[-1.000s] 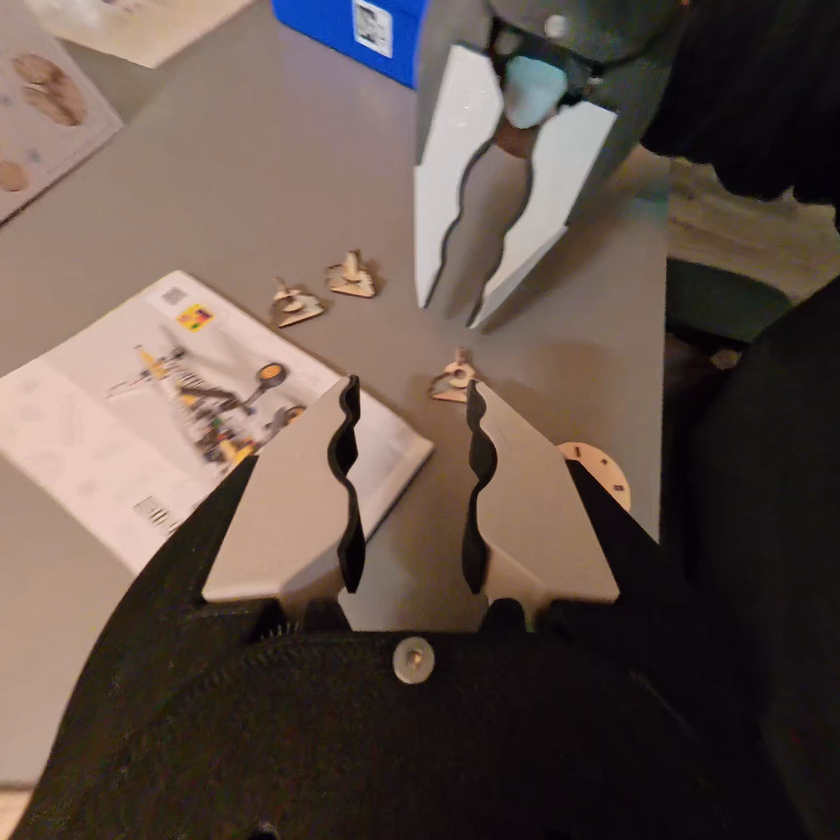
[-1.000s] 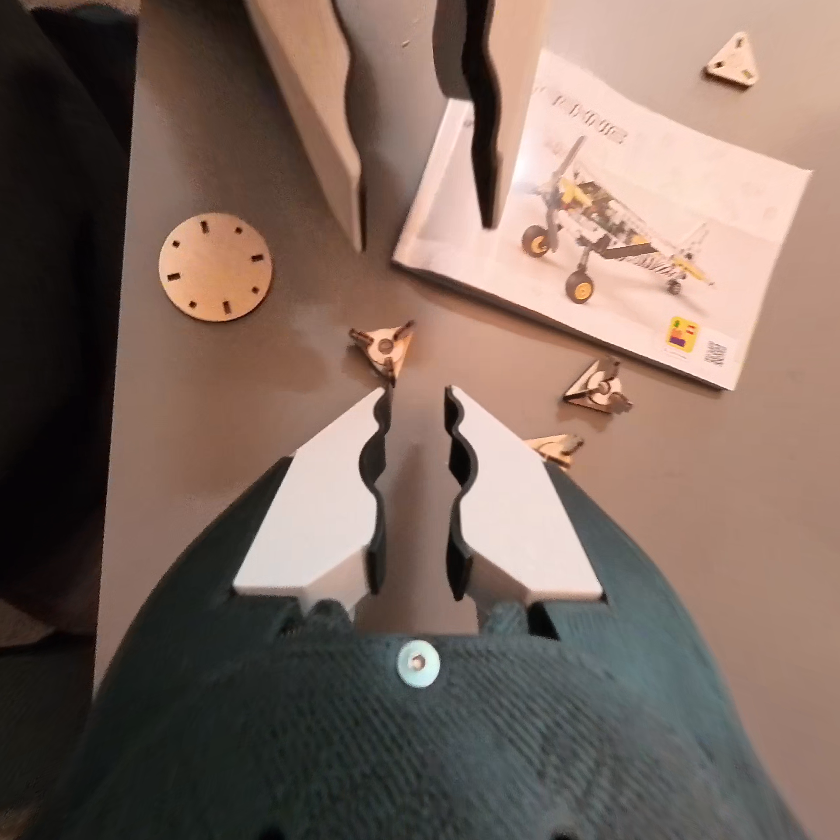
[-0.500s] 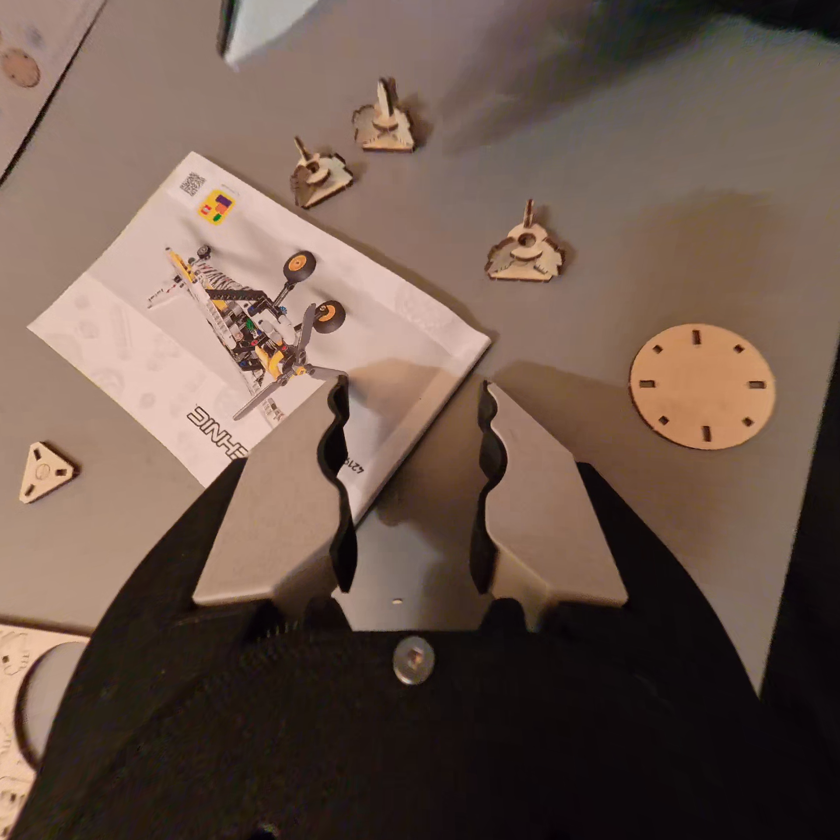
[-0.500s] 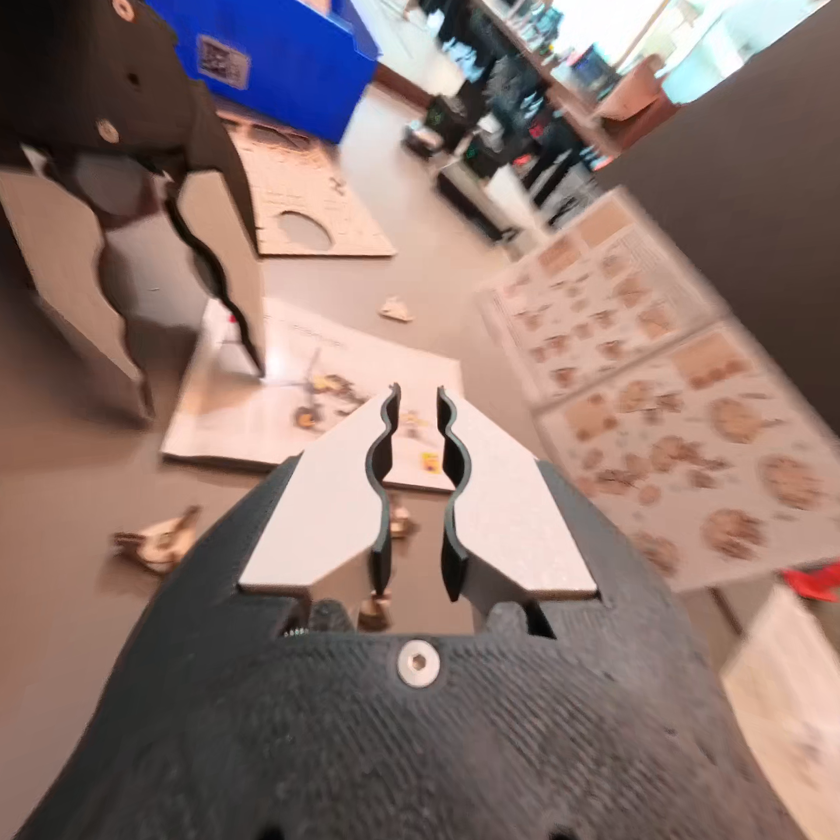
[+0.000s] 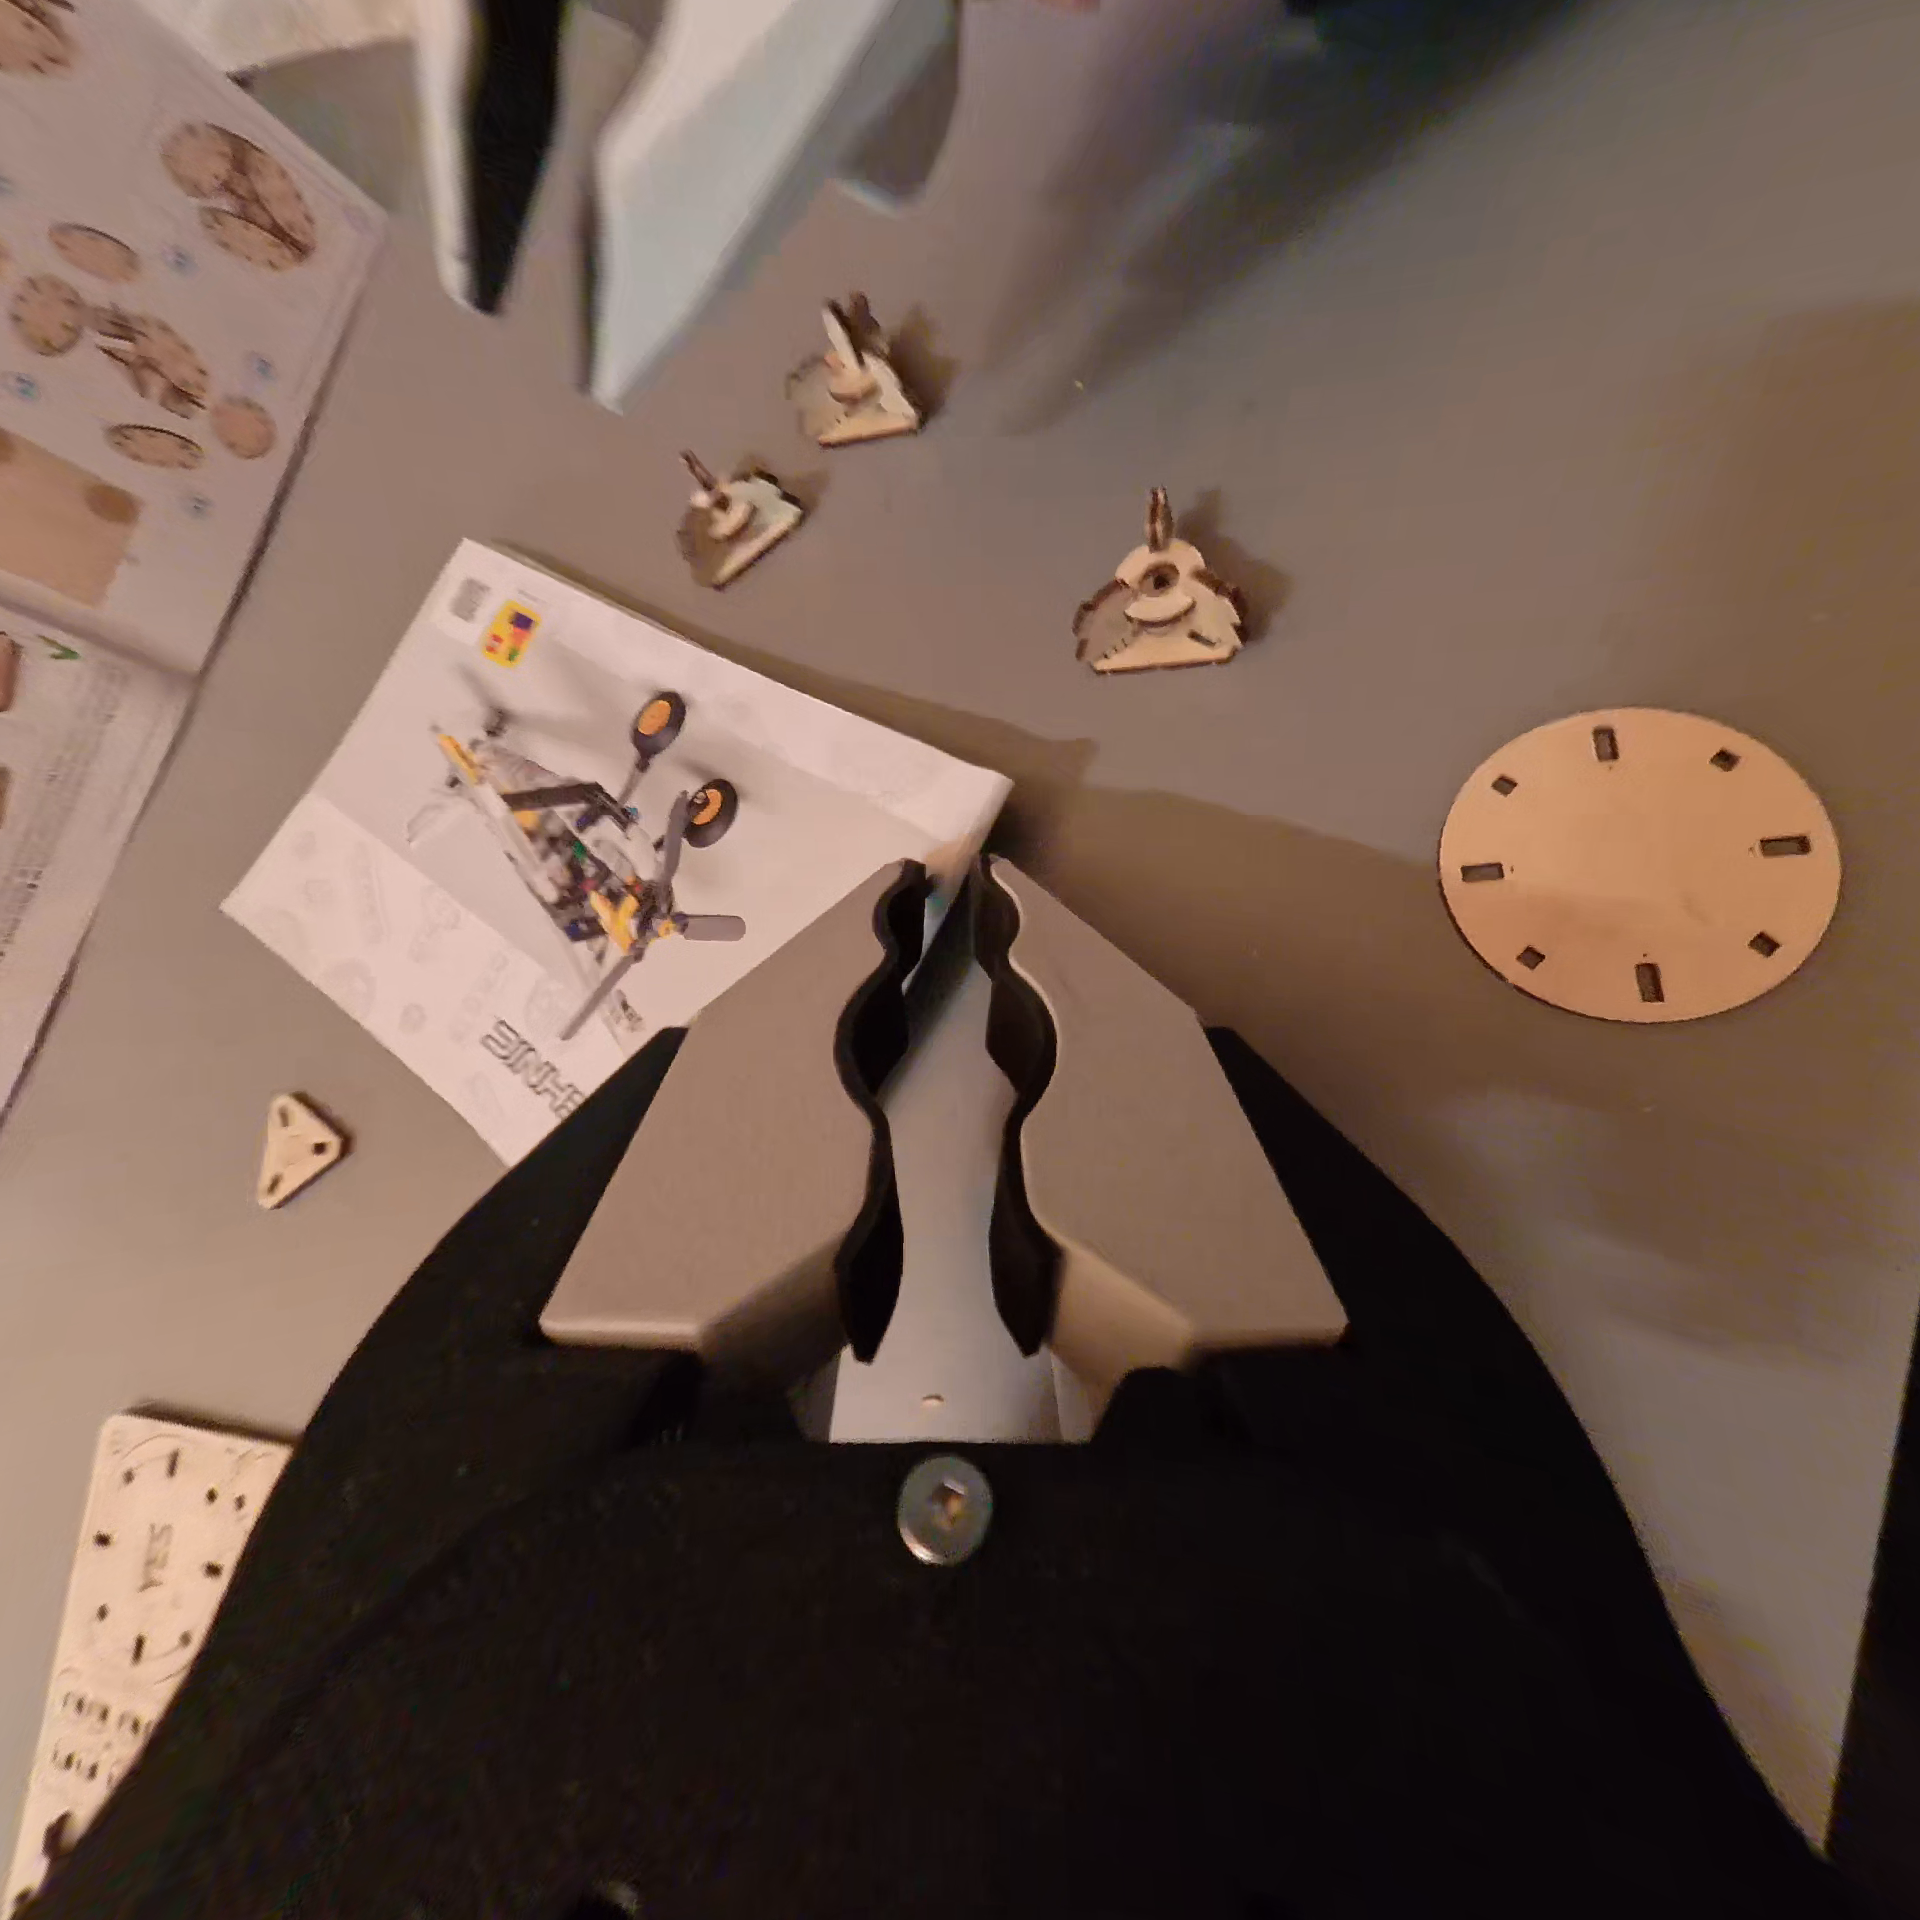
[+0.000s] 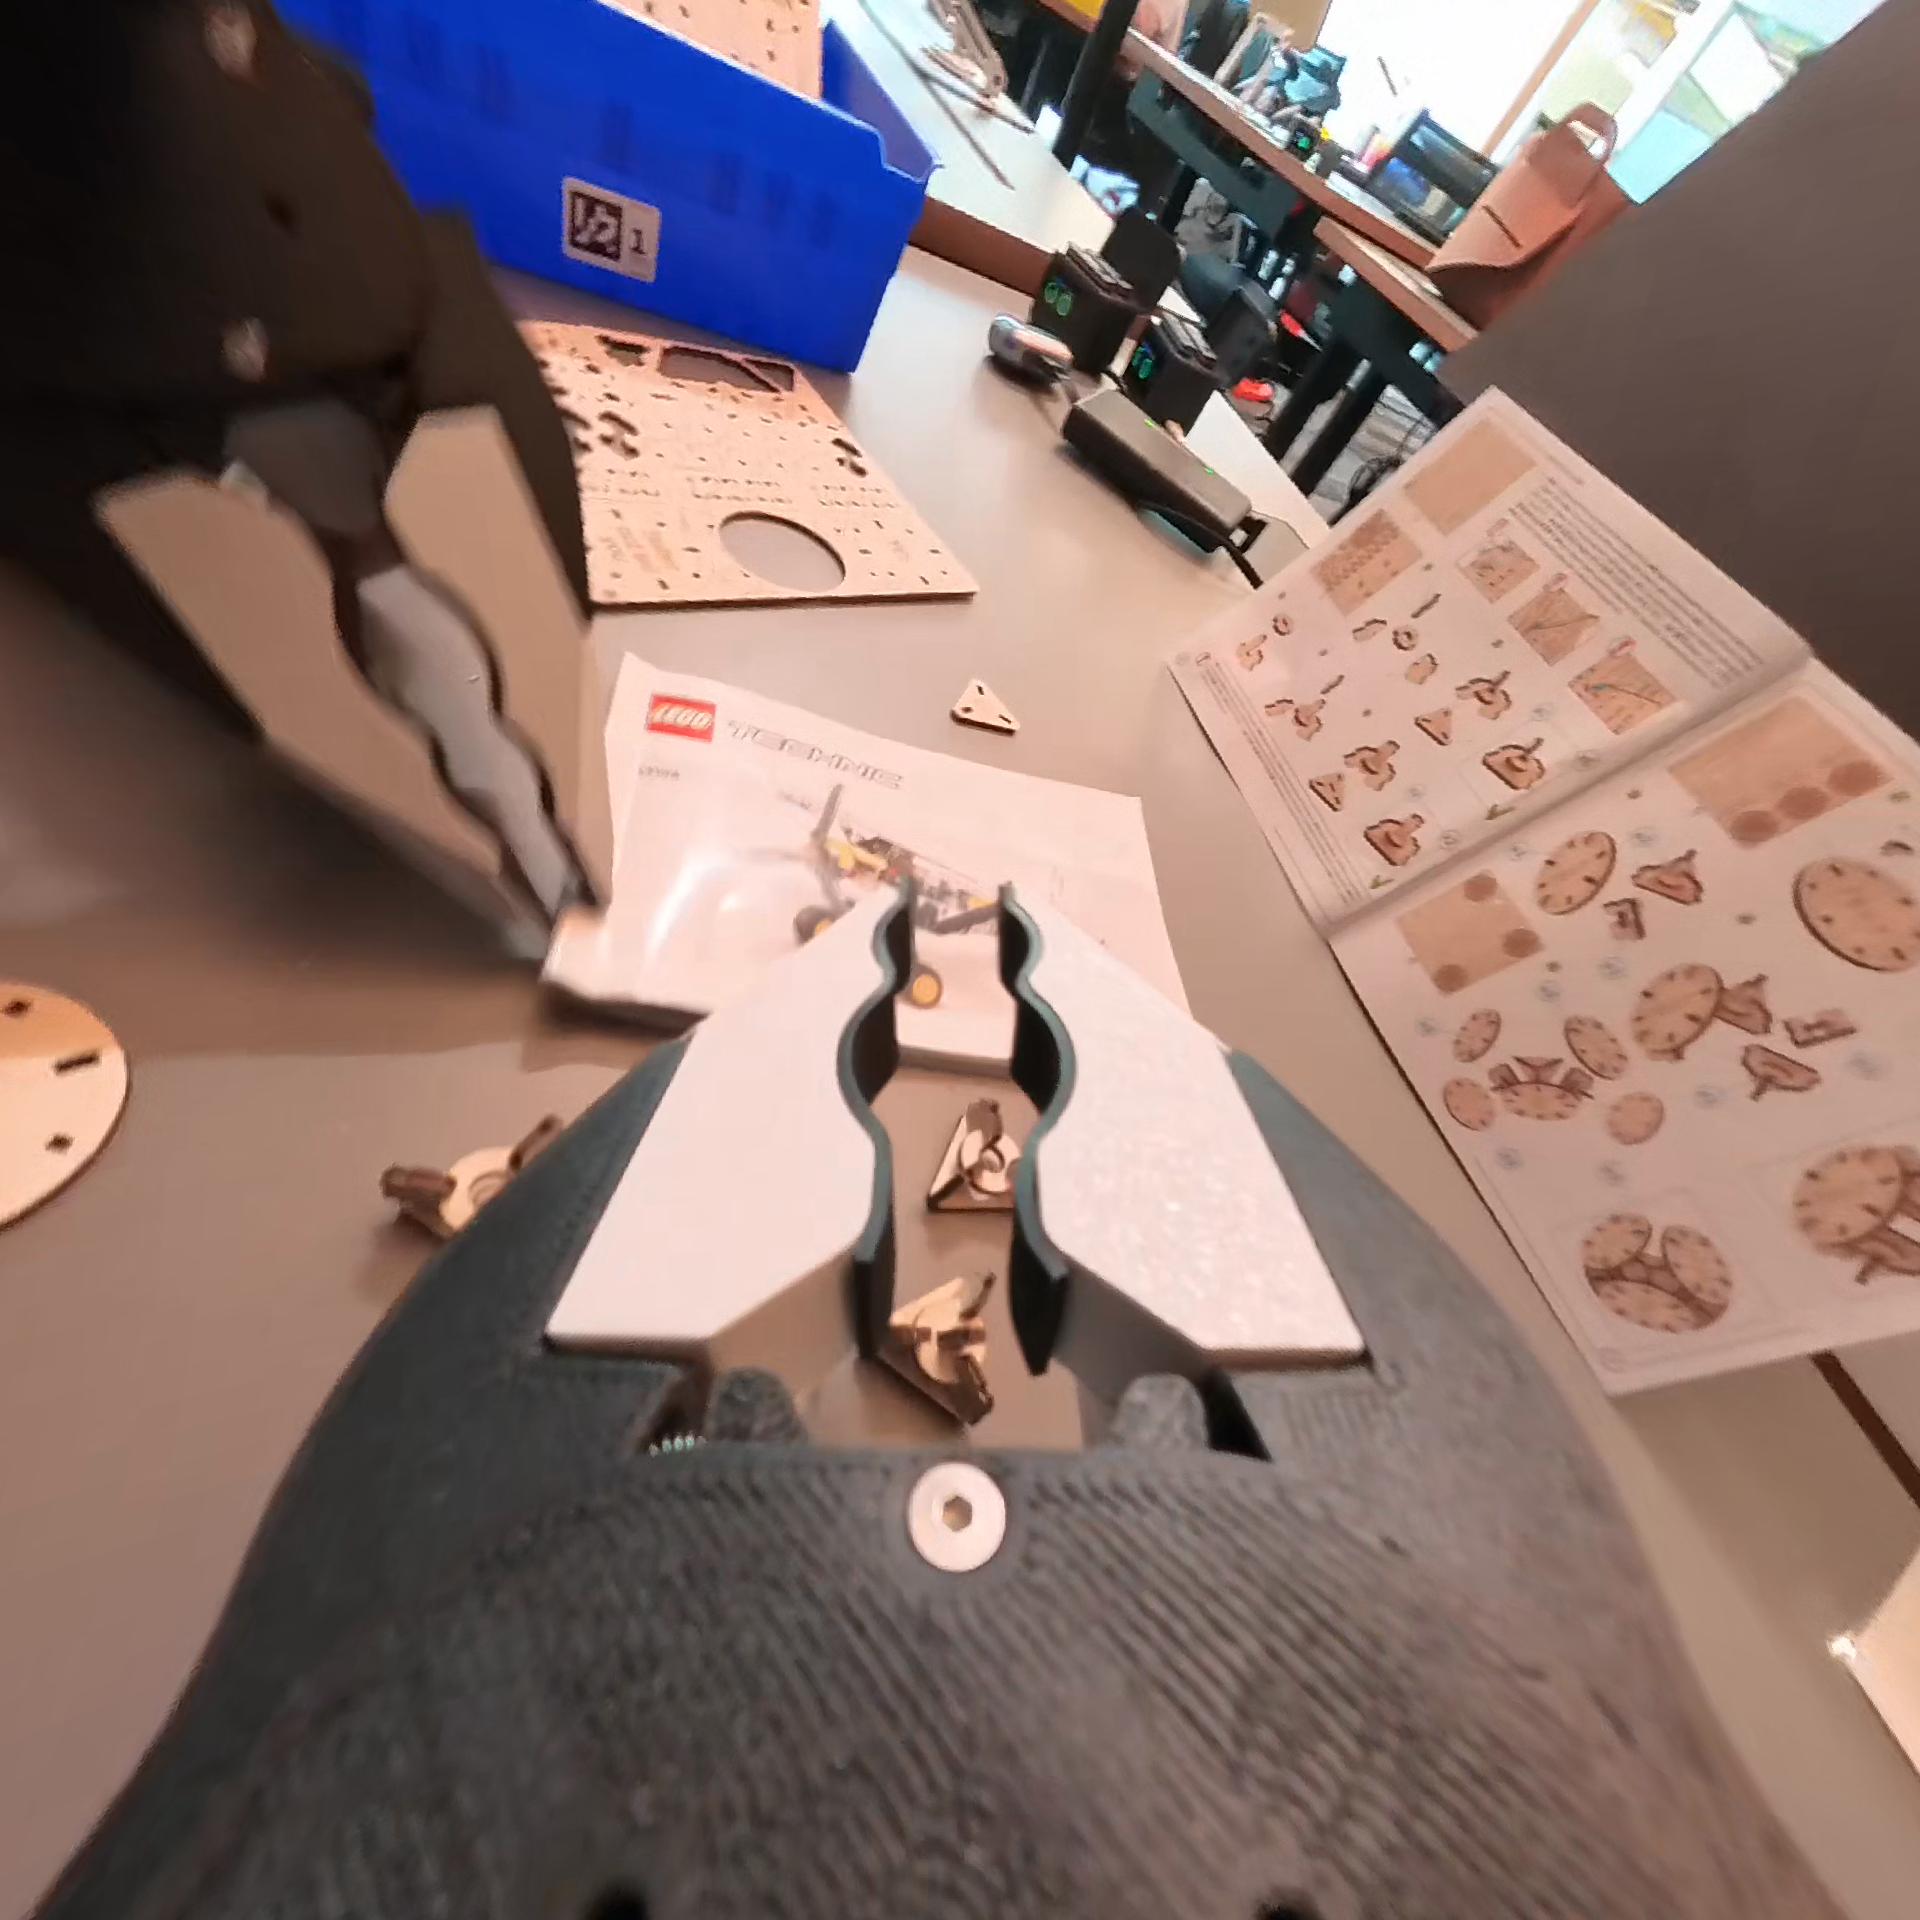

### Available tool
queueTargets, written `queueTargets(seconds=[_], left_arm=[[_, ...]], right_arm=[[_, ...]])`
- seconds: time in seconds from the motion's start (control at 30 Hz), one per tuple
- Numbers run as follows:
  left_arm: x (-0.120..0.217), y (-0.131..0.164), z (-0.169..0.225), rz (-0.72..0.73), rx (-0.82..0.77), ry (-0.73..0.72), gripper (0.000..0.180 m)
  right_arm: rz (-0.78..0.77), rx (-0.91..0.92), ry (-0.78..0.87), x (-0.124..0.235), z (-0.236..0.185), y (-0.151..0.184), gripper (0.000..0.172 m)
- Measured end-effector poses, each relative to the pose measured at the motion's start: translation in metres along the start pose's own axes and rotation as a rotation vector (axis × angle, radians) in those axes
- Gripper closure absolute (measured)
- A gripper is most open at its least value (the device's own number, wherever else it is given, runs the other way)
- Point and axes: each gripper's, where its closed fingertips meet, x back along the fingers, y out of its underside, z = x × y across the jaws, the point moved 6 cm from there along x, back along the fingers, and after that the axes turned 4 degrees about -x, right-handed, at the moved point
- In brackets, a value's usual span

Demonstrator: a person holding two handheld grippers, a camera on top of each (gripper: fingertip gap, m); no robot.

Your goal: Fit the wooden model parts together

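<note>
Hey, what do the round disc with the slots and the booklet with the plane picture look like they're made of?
Round disc: likely thin plywood, pale matte face, dark edges and slots that look laser-cut. Booklet: printed paper, slight sheen, one corner lifted and bent between the left gripper jaws.

On the table (image 5: 1455,416) the booklet (image 5: 582,831) lay in the middle, its corner between the fingertips of the left gripper (image 5: 951,873). The wooden disc (image 5: 1636,862) lay to its right, and three small wooden assemblies (image 5: 1153,613) behind it. A flat wooden triangle (image 5: 296,1148) was at its left. The right gripper (image 6: 956,909) hung above two of the assemblies.
</note>
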Motion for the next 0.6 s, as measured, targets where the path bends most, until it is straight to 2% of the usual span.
queueTargets(seconds=[0.07, 0.2, 0.27, 0.37, 0.53, 0.6], left_arm=[[0.011, -0.005, -0.008, 0.043, 0.021, -0.046, 0.172], [0.032, -0.010, -0.022, 0.088, 0.068, -0.098, 0.173], [0.041, -0.014, -0.026, 0.110, 0.082, -0.119, 0.174], [0.054, -0.025, -0.025, 0.153, 0.085, -0.112, 0.175], [0.066, -0.044, -0.016, 0.221, 0.061, -0.058, 0.175], [0.070, -0.048, -0.016, 0.215, 0.047, -0.064, 0.175]], right_arm=[[0.022, 0.014, -0.036, 0.000, -0.005, -0.001, 0.151], [0.050, 0.069, -0.108, -0.007, -0.021, -0.004, 0.120], [0.002, 0.126, -0.118, -0.016, -0.029, 0.001, 0.108], [-0.114, 0.235, -0.056, -0.033, -0.034, 0.007, 0.106], [-0.117, 0.348, -0.003, -0.052, -0.045, -0.006, 0.127], [-0.108, 0.388, 0.006, -0.052, -0.049, -0.010, 0.158]])
